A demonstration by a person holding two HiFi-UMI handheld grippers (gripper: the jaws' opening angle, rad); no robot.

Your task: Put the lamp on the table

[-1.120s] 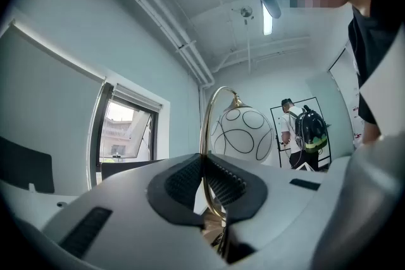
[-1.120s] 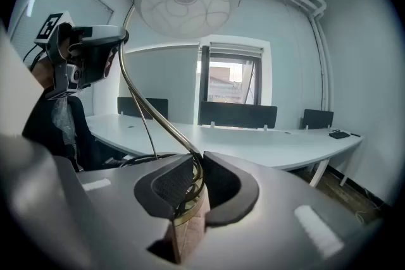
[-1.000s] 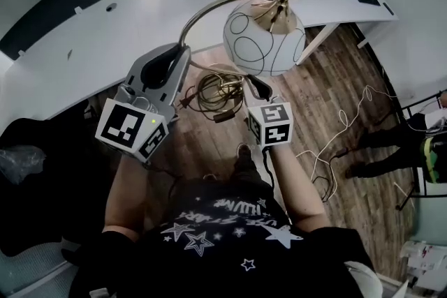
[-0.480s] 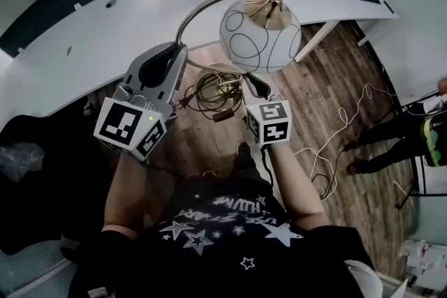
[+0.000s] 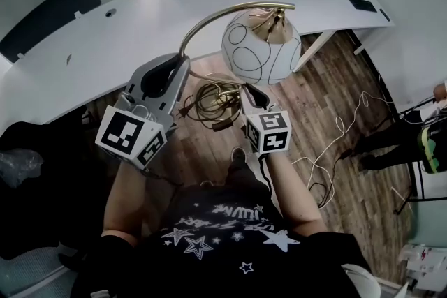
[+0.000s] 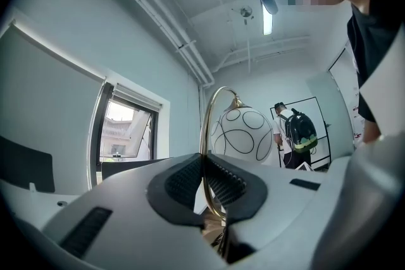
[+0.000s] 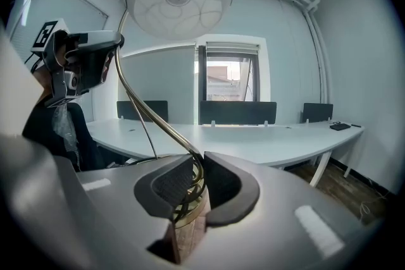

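the lamp, a round white globe looped with thin black circles on a curved brass stem, is held in the air over the wood-plank floor, just short of the smooth white curved table. the left gripper has its ribbed jaws pinching the thin stem, and the right gripper clamps the brass lower down.

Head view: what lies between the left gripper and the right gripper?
The coiled cord of the lamp hangs between the left gripper and the right gripper, above the wooden floor. The head view shows this.
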